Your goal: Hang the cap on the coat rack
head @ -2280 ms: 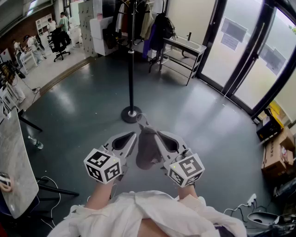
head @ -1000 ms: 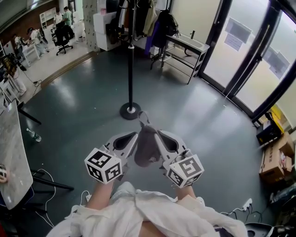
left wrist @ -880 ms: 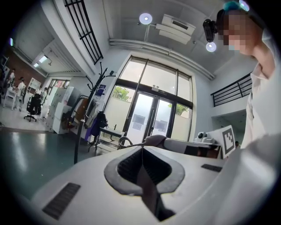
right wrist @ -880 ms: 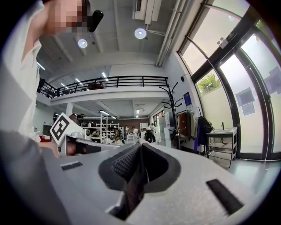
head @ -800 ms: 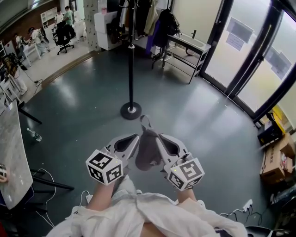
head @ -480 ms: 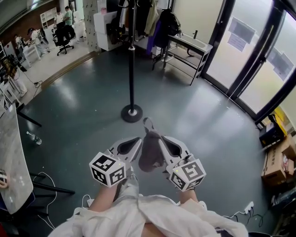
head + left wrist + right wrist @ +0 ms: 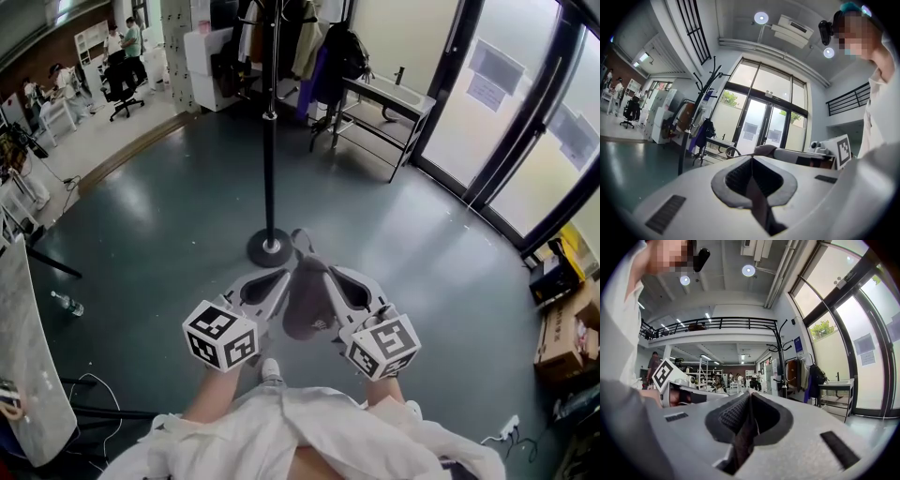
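Observation:
A dark grey cap (image 7: pixel 307 298) hangs between my two grippers, low in the middle of the head view. My left gripper (image 7: pixel 290 269) is shut on the cap's left edge, and dark cloth (image 7: pixel 758 202) shows pinched between its jaws. On the opposite side, my right gripper (image 7: pixel 322 274) is shut on the cap, with fabric (image 7: pixel 744 434) caught in its jaws. The black coat rack (image 7: pixel 270 141) stands just ahead, its round base (image 7: pixel 270 248) right beyond the cap. Its hooked top (image 7: pixel 705 79) shows in the left gripper view. It also rises in the right gripper view as a coat rack (image 7: pixel 780 357).
Coats (image 7: pixel 319 47) hang behind the rack beside a metal bench (image 7: pixel 380 108). Glass doors (image 7: pixel 525 122) line the right side, with cardboard boxes (image 7: pixel 562 328) on the floor below. People sit at desks (image 7: pixel 56 84) at far left. A bottle (image 7: pixel 66 302) lies on the grey floor.
The person has stepped towards the coat rack, so its base now lies just beyond the cap. Both grippers kept their hold on the cap.

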Demonstrator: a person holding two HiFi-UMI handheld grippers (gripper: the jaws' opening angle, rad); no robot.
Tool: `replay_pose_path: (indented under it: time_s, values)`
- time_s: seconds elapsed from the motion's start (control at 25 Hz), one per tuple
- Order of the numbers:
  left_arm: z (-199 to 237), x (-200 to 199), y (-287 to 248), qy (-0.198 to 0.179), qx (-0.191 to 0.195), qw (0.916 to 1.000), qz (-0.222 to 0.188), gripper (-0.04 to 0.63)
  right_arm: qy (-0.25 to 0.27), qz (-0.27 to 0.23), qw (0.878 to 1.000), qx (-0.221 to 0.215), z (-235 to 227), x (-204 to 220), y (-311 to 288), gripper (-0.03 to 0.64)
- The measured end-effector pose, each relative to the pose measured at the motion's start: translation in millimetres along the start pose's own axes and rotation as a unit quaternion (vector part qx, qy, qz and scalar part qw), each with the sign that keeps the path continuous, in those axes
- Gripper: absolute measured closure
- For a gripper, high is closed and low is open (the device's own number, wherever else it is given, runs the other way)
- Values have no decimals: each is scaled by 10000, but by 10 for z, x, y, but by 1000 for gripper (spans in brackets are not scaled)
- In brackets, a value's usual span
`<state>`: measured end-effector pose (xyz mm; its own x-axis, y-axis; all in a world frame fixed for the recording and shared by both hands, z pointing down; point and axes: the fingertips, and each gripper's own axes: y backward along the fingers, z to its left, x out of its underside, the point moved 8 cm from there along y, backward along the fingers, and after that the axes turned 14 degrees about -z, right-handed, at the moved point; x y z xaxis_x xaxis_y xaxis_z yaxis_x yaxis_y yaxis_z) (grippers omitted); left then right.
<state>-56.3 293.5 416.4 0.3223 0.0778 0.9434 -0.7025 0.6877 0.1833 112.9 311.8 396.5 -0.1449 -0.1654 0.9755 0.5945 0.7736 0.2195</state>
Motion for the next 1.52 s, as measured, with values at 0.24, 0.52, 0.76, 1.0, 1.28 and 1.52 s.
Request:
replay_pose_path:
  time_s: [0.24, 0.52, 0.76, 1.0, 1.28, 1.52]
  values:
    - [663, -173, -362, -49, 229, 9997, -114, 578, 143, -134, 9995, 230, -244, 102, -660, 600]
    - [1161, -260, -711, -100, 530, 9985, -45, 578, 110, -226, 9990, 366, -438, 259, -1188, 599]
    - [1353, -266, -804, -64, 639, 9979, 3, 578, 53, -100, 9991, 408, -461, 366, -1328, 600]
    - [1509, -263, -984, 46, 618, 9981, 59, 578, 43, 43, 9983, 575, -633, 401, -1428, 598]
    - [1743, -361, -1254, -40, 568, 9983, -116, 580, 179, 5, 9986, 492, -908, 409, -1748, 599]
    - [1947, -478, -1576, -275, 547, 9979, -195, 580, 270, -205, 9987, 391, -1181, 335, -2046, 599]
